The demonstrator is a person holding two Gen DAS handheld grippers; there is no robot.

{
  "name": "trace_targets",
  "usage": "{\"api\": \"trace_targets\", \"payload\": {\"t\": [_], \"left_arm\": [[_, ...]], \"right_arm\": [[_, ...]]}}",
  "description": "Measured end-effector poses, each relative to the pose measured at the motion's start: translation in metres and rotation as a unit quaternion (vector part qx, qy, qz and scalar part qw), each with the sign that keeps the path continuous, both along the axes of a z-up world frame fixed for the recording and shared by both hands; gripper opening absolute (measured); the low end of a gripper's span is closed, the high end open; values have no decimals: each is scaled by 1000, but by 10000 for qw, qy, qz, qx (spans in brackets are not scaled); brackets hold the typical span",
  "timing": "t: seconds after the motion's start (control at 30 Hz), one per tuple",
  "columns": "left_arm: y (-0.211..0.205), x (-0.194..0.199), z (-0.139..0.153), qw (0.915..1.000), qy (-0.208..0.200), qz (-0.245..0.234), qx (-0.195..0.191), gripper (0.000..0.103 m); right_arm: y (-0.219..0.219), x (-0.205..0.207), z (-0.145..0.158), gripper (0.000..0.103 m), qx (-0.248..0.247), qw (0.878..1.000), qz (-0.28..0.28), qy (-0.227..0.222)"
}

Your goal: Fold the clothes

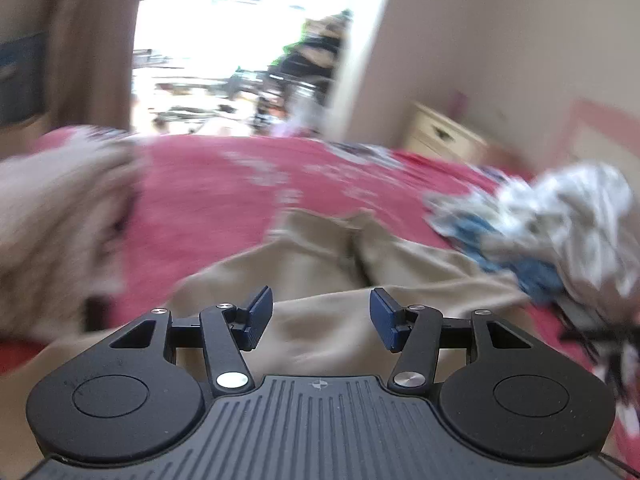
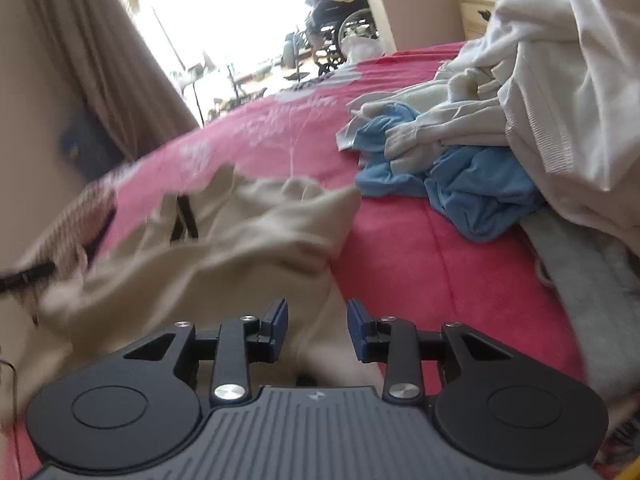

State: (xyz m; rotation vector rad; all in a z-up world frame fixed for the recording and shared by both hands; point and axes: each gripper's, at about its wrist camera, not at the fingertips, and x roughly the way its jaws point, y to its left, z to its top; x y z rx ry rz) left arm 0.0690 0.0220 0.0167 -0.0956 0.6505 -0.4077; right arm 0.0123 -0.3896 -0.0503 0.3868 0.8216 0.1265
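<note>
Both left tongs (image 1: 321, 319) and right tongs (image 2: 317, 330) point downward, jaws apart, gripping nothing.

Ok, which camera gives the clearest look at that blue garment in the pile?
The right wrist view: the blue garment is sharp there, crumpled under white clothes on the pink bedspread. The left wrist view shows only blurred blue patches at the pile's edge.

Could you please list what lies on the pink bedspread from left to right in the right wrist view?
Beige garment → blue garment → white clothes pile, which overlaps the blue one's right side. All rest on the pink bedspread.
</note>
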Motion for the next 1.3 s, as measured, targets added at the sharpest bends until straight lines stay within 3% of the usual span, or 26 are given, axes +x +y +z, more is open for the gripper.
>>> {"api": "trace_targets", "payload": {"t": [0.17,0.3,0.43,0.57,0.63,0.67,0.73,0.8,0.83,0.9,0.97,1.0,1.07,1.2,1.3], "left_arm": [[-103,36,-2,9884,86,-1419,531,58],[-185,69,-15,9731,178,-2118,892,59],[-254,90,-32,9503,181,-2701,1540,63],[-309,100,-52,9204,286,-3249,2157,63],[-326,99,-63,9067,287,-3426,2445,56],[-329,100,-66,9049,294,-3427,2506,49],[-322,108,-67,9162,505,-3227,2322,17],[-314,115,-67,9263,716,-3021,2135,7],[-307,120,-65,9349,837,-2861,1924,5],[-275,135,-52,9611,1147,-2294,1028,4],[-238,148,-47,9740,1518,-1683,46,4],[-219,152,-51,9740,1717,-1403,-474,4],[-183,158,-68,9639,2095,-848,-1404,4],[-145,157,-102,9391,2470,-118,-2387,4],[-127,152,-103,9210,2377,9,-3087,4]], "right_arm": [[-6,28,-27,41,498,9982,18,320],[2,29,-41,44,396,9986,267,223],[16,17,-40,44,-45,9982,598,-71],[23,11,-41,44,-207,9969,717,-234],[24,7,-40,44,-271,9962,770,-317],[25,5,-39,44,-299,9958,791,-357],[25,2,-41,43,-333,9952,812,-426],[25,0,-42,43,-316,9952,788,-477],[24,-1,-42,43,-301,9953,767,-506],[22,-3,-43,43,-249,9956,702,-574],[19,-4,-46,43,-170,9962,636,-573],[17,-3,-48,43,-124,9968,593,-531],[13,-3,-52,42,-8,9974,540,-482],[13,-2,-54,42,31,9975,545,-455],[5,0,-54,43,431,9965,598,-388]]}}
